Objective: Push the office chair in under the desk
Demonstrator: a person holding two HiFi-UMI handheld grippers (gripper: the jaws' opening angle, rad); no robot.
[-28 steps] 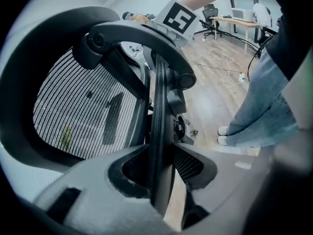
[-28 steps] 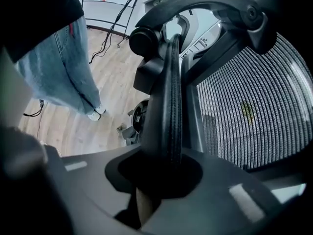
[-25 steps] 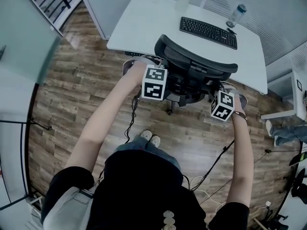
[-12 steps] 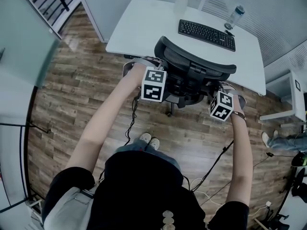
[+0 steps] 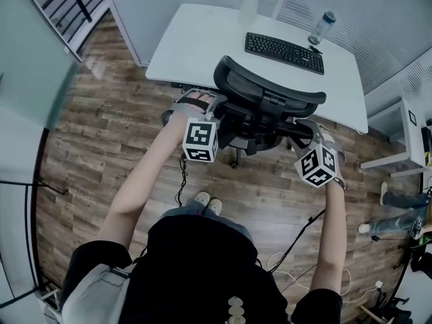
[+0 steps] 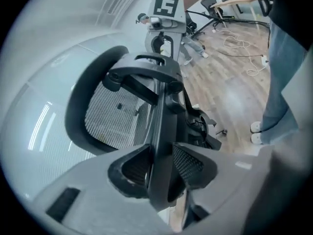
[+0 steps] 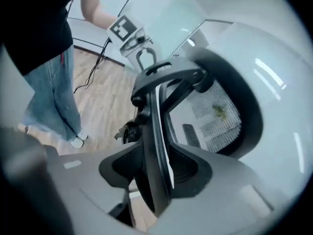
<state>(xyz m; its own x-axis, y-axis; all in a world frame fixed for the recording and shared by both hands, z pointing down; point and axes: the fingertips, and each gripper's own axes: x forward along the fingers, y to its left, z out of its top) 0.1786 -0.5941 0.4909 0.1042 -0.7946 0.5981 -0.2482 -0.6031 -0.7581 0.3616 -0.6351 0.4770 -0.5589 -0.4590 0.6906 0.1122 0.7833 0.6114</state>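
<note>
Office chair (image 5: 270,103) stands at the table's (image 5: 196,39) near edge, backrest toward the person and headrest overlapping the tabletop. Judged not fully under yet.

Step in hand: push straight ahead, with equal force on both sides so the chair doesn't swivel off line.

Left gripper (image 6: 161,173): jaws closed tight on the backrest's left rim. Right gripper (image 7: 155,168): jaws likewise clamped on the right rim, with no gap visible at either.
</note>
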